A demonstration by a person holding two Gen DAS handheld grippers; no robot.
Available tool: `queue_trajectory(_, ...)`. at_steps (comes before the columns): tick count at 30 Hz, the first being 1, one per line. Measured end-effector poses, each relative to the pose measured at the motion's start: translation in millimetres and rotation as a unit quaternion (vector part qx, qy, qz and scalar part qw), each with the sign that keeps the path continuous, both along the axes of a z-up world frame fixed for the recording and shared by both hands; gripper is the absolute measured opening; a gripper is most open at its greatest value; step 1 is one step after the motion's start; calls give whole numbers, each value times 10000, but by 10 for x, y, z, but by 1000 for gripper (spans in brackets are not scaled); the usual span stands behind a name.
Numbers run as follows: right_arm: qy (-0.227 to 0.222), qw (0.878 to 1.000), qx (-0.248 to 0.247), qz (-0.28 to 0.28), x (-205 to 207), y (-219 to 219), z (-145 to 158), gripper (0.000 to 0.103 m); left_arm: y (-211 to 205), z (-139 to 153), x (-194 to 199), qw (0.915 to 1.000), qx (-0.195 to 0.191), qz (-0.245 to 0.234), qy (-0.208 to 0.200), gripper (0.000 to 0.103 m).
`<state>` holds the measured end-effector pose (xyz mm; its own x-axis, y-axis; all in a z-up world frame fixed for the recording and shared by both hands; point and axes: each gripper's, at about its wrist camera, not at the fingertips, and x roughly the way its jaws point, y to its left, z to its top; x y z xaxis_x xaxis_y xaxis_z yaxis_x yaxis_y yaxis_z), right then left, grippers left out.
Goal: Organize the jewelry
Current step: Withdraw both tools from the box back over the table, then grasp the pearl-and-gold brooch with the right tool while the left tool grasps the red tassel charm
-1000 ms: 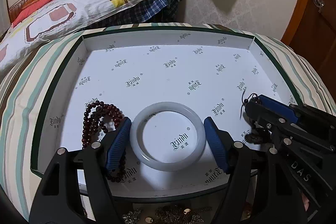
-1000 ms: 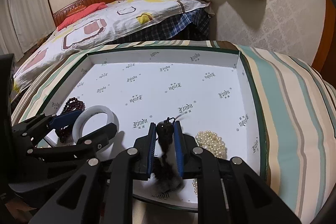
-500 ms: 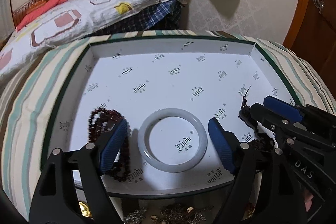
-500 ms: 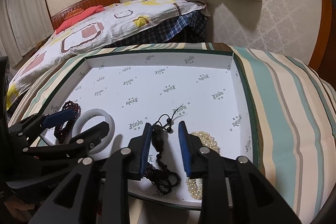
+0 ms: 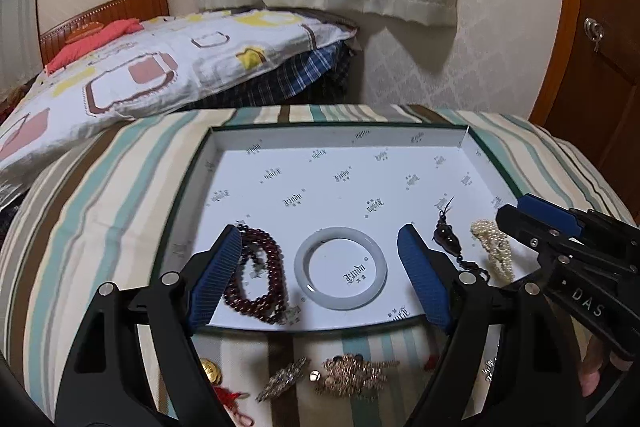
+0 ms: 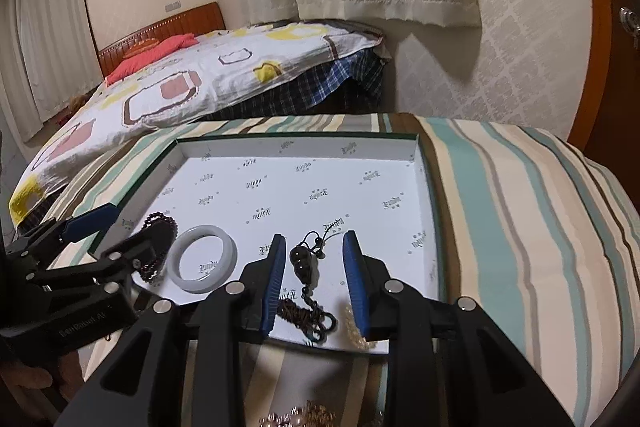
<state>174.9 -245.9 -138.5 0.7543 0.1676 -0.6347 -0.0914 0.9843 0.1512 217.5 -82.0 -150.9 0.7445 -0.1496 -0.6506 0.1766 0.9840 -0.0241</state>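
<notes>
A white printed box tray (image 5: 340,143) (image 6: 296,143) lies on the striped cloth. In it, left to right, lie a dark red bead bracelet (image 5: 264,271) (image 6: 160,223), a pale jade bangle (image 5: 341,267) (image 6: 202,257), a dark gourd pendant on a cord (image 5: 448,237) (image 6: 303,261) and a pearl piece (image 5: 494,247). My left gripper (image 5: 320,275) is open and empty, raised above the bangle at the tray's near edge. My right gripper (image 6: 314,277) is open and empty, above the dark pendant.
Gold and metallic brooches (image 5: 352,375) and a gold button (image 5: 210,369) lie on the striped cloth (image 5: 92,211) in front of the tray. A bed (image 5: 160,67) stands behind, a wooden door (image 5: 600,67) at the right.
My right gripper opened and let the dark pendant go into the tray. Both grippers pulled back and up from the tray; the loose jewelry in front has come into view.
</notes>
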Motion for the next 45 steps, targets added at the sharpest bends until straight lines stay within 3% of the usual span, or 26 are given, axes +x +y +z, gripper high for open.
queue_trajectory(11,-153,9994,-139,-293,-542,-86,60,30,243,160,-504,9990,-187,200,-343,79)
queue_trajectory(23,138,9995,-154,-257,-989,-17,-232,30,514,2,-1005,9985,-167,433,-274,79)
queue_trajectory(42,594,9979,-243,-108,-799,151,-510,30,670,-262,-1019,9979,-92,637,63,79)
queue_trajectory(45,629,9976,-274,-135,-780,139,-515,36,678,-277,-1005,9977,-96,657,99,79)
